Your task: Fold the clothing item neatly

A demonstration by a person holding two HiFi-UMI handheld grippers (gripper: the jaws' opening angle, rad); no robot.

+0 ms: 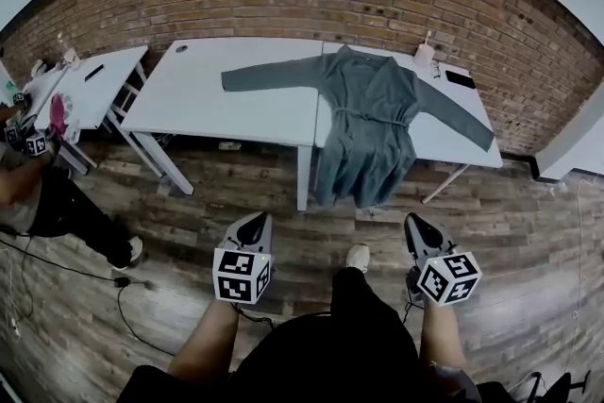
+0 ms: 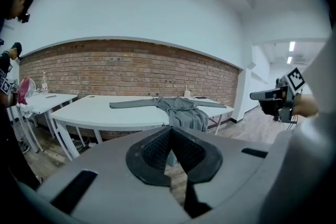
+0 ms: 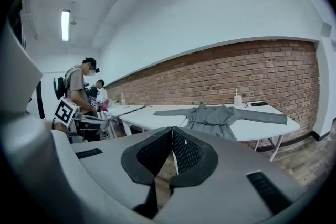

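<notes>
The grey dress (image 1: 370,118) lies on the white table (image 1: 217,94), its bottom hanging off. The left gripper (image 1: 256,222) and right gripper (image 1: 414,225) are clenched and empty, far from the table. A tug might drop it.

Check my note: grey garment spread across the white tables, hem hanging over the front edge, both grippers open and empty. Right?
Not quite: the left gripper and right gripper are shut, not open, as each gripper view shows. They are empty, and the grey garment does lie spread on the white tables, hem overhanging.
</notes>
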